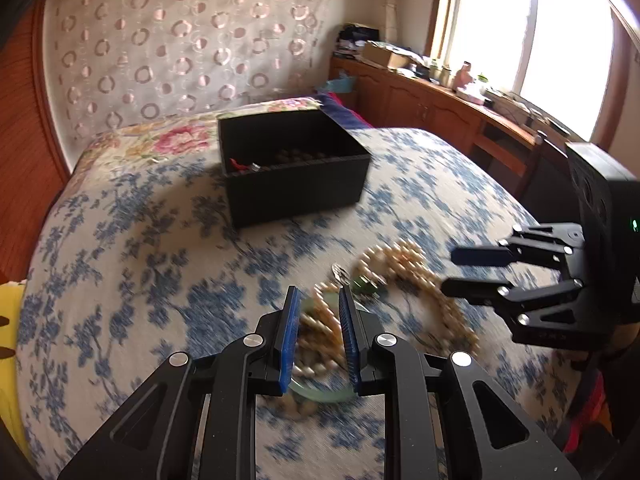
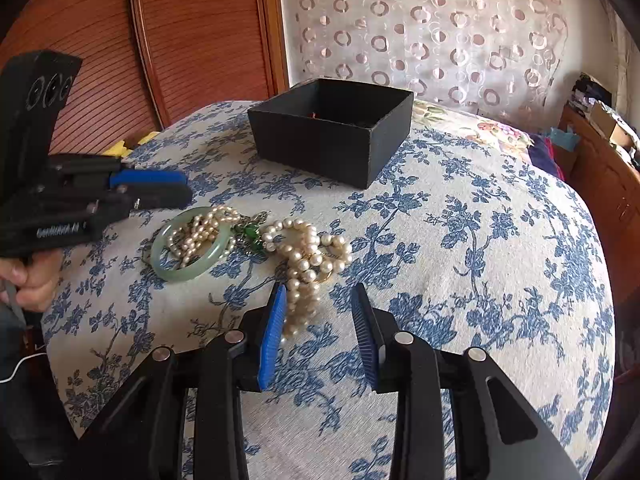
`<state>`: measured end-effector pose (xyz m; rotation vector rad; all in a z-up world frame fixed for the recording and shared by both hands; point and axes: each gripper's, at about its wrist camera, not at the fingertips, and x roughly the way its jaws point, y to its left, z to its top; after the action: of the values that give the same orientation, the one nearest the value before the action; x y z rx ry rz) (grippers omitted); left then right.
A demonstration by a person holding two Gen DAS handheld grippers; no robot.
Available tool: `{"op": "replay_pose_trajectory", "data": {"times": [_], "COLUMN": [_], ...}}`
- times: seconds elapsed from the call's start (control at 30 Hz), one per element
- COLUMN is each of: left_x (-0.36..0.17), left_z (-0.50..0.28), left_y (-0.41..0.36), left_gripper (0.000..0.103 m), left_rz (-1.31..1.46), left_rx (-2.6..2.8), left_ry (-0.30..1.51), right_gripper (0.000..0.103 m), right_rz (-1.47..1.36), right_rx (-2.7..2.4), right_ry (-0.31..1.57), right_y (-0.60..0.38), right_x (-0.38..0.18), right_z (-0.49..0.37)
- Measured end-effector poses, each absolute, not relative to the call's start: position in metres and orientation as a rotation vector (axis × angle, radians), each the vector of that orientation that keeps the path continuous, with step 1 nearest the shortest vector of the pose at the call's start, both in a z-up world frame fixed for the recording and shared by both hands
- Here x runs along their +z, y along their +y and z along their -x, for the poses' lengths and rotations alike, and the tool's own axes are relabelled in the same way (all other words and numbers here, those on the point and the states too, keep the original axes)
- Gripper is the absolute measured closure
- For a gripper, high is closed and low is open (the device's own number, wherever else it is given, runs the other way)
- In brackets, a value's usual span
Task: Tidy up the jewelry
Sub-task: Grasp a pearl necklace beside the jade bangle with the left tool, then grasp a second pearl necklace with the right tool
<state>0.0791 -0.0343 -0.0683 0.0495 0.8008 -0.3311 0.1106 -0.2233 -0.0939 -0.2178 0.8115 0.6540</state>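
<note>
On the floral bedspread, the left gripper hovers part-spread beside the jade bangle (pearls tangled through it), the right gripper spread over them, black box beyond.

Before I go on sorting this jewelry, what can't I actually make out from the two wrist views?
- Black box contents: its near wall hides them in the right wrist view; the left wrist view shows only small red and dark bits.
- Pearl necklace and jade bangle: motion-blurred in the left wrist view, partly behind the left hand-held gripper.
- Green pendant: too small to identify.
- Right hand-held gripper: open, holding nothing.
</note>
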Motion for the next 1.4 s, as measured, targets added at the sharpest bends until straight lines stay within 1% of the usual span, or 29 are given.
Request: {"op": "replay_pose_trajectory", "data": {"times": [0.53, 0.57, 0.63, 0.97, 1.0, 1.03, 1.13, 1.4], "left_x": [-0.092, -0.092, -0.09, -0.052, -0.049, -0.045, -0.037, -0.032], "left_z": [-0.083, -0.082, -0.08, -0.06, -0.058, -0.056, -0.052, -0.051], "left_y": [-0.046, -0.045, -0.044, -0.032, -0.032, -0.032, -0.031, -0.03], "left_gripper": [0.085, 0.091, 0.099, 0.099, 0.099, 0.099, 0.099, 0.099], "left_rz": [-0.08, -0.077, -0.069, -0.004, 0.0, 0.004, 0.007, 0.01], "left_rx": [-0.319, -0.317, -0.318, -0.321, -0.322, -0.323, -0.326, -0.329], "left_ry": [0.875, 0.874, 0.868, 0.748, 0.739, 0.728, 0.706, 0.693], "right_gripper": [0.067, 0.067, 0.067, 0.067, 0.068, 0.076, 0.081, 0.085], "right_rz": [0.239, 0.24, 0.24, 0.234, 0.233, 0.232, 0.233, 0.239], "right_rx": [0.641, 0.641, 0.639, 0.647, 0.647, 0.645, 0.64, 0.625], "right_ry": [0.798, 0.798, 0.799, 0.807, 0.807, 0.809, 0.81, 0.84], "right_y": [-0.217, -0.217, -0.217, -0.218, -0.218, -0.219, -0.218, -0.217], "right_x": [-0.094, -0.094, -0.094, -0.095, -0.095, -0.095, -0.095, -0.095], "right_z": [-0.102, -0.101, -0.101, -0.103, -0.103, -0.104, -0.105, -0.121]}}
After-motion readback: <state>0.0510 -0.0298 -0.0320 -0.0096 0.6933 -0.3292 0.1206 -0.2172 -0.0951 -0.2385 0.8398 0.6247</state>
